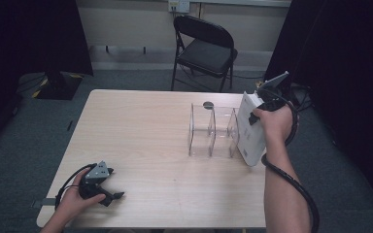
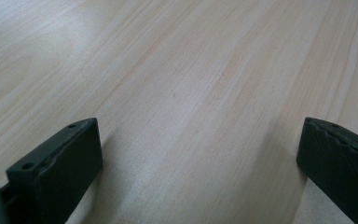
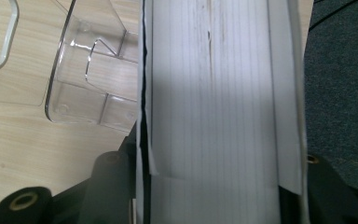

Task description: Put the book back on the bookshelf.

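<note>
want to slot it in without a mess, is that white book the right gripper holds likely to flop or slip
Probably stiff: the white book stands upright in the right gripper without sagging. It is thick, so likely heavy for its size. The loose cover edges may shift, so it could slip. The clear plastic rack beside it looks light and may slide if bumped.

A pale wooden table (image 1: 141, 141) carries a clear acrylic divider rack (image 1: 212, 130) near its right edge.

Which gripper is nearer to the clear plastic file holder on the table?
Right. The right gripper holds a white book upright just beside the clear file holder, at its right end. The left gripper rests open at the table's near left corner, far from it.
</note>
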`<state>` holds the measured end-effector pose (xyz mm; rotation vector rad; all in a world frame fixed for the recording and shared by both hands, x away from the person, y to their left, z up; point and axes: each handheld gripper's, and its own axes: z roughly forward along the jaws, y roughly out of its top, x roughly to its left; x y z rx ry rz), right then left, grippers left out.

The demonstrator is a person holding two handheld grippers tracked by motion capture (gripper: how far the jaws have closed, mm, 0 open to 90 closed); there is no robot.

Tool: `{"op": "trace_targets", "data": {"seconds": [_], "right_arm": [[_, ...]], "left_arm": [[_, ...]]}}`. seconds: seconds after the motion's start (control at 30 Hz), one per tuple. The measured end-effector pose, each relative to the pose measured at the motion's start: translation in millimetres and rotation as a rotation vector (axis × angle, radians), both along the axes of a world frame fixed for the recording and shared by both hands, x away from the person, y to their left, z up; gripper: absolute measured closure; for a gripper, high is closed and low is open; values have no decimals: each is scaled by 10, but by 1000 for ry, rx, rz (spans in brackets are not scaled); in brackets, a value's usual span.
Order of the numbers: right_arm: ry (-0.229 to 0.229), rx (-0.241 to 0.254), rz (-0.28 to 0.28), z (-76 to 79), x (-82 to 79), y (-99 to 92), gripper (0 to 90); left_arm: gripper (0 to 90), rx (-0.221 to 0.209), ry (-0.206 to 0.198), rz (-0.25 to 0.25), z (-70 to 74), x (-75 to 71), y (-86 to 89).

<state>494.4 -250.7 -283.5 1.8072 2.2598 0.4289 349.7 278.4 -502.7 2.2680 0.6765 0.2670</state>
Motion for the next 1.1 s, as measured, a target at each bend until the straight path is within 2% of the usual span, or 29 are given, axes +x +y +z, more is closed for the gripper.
{"op": "trace_targets", "data": {"seconds": [0.47, 0.73, 1.1], "right_arm": [[-10, -12, -10, -49, 81, 45, 517], [-15, -17, -24, -139, 125, 71, 518], [-45, -16, -44, -194, 156, 72, 517]], "left_arm": [[0, -5, -2, -6, -3, 6, -3], [0, -5, -2, -6, -3, 6, -3], [0, -8, 1, -8, -4, 7, -6]]}}
